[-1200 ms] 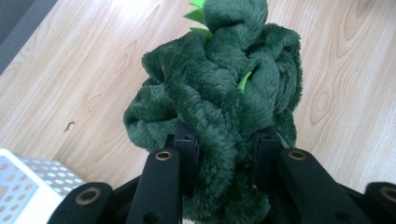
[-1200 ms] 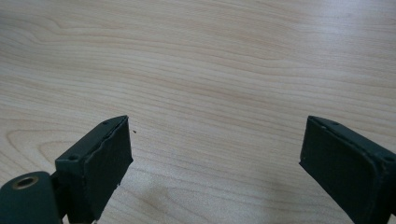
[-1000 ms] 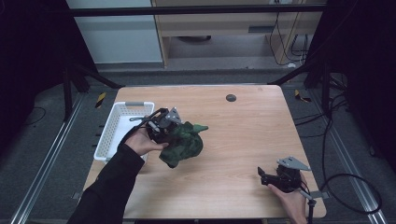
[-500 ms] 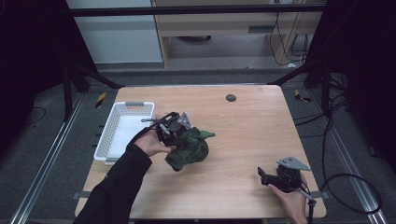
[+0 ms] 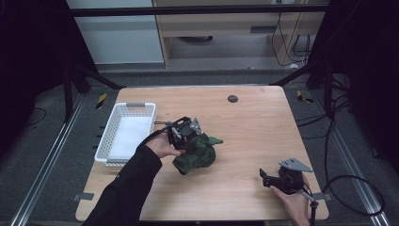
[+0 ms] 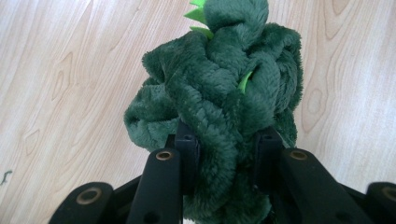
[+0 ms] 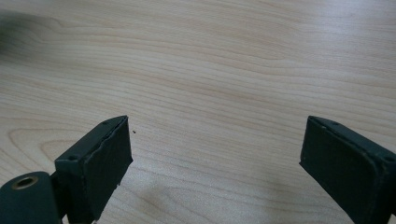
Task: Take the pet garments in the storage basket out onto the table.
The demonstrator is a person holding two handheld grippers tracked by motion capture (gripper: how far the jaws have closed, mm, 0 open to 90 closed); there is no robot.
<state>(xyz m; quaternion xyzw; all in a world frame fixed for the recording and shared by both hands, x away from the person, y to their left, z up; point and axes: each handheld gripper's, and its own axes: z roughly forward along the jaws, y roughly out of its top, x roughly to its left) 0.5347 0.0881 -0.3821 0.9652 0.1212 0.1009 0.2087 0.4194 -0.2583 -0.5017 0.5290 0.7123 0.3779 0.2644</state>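
Observation:
A dark green plush toy (image 5: 197,153) with bright green spikes hangs near the middle of the wooden table (image 5: 254,122). My left gripper (image 5: 186,134) is shut on it. In the left gripper view the toy (image 6: 224,88) bulges out between the two black jaws, held above the wood. My right gripper (image 5: 269,179) rests low at the table's front right corner. Its fingers (image 7: 98,158) stand wide open over bare wood, nothing between them.
A white slatted basket (image 5: 106,141) sits at the table's left edge, just left of my left hand. A small dark round disc (image 5: 232,98) lies near the far edge. Cables trail on the floor to the right of the table.
My left gripper has carried the green toy to the right and slightly toward the front, away from the basket. The right gripper has stayed put.

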